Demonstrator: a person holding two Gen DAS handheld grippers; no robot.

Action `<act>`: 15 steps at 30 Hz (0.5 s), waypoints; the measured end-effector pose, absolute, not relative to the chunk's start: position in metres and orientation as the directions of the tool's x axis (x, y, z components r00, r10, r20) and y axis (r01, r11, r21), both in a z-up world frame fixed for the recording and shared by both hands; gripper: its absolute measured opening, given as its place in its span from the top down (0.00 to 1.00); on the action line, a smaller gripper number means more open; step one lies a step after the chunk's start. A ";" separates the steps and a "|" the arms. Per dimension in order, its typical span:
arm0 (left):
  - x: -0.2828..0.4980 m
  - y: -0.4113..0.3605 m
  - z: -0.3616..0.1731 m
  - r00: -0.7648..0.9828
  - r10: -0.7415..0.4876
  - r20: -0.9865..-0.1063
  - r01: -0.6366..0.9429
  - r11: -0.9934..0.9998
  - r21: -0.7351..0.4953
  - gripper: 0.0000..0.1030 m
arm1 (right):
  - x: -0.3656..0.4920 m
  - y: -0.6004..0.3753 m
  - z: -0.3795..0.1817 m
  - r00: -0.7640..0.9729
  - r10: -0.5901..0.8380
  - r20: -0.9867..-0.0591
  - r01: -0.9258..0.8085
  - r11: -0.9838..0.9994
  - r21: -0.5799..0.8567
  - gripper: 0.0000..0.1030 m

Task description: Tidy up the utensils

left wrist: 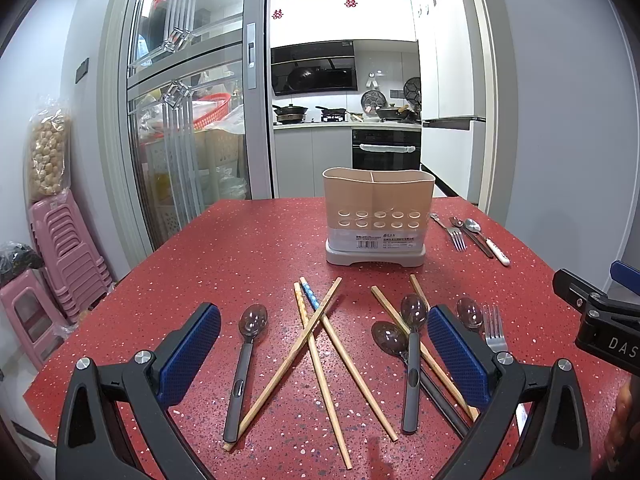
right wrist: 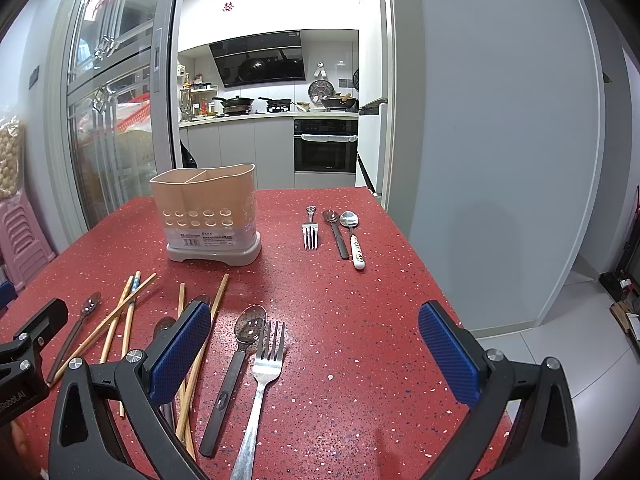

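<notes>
A beige two-compartment utensil holder stands on the red table. In front of it lie several wooden chopsticks, dark-handled spoons and a steel fork. A small fork, a dark spoon and a white-handled spoon lie to the holder's right. My left gripper is open and empty above the chopsticks. My right gripper is open and empty above the fork and a spoon.
Stacked pink stools stand left of the table. A glass sliding door and an open kitchen doorway are behind. The table's right edge drops to a grey tiled floor.
</notes>
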State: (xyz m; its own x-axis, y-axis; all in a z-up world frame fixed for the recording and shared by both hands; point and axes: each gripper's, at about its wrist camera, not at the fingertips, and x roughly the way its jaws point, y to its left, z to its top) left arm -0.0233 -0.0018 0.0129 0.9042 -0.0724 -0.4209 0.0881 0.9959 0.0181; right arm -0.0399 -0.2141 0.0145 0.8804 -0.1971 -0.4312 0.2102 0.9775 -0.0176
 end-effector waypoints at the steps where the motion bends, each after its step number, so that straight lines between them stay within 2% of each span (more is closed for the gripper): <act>1: -0.023 -0.002 0.013 0.904 -0.072 -0.420 0.088 0.996 0.018 0.00 | -0.040 -0.214 0.014 0.880 -0.196 -0.432 0.210 0.978 -0.017 0.00; 15: -0.024 -0.002 0.015 0.903 -0.070 -0.423 0.087 0.996 0.022 0.00 | -0.040 -0.214 0.014 0.880 -0.196 -0.434 0.210 0.977 -0.015 0.00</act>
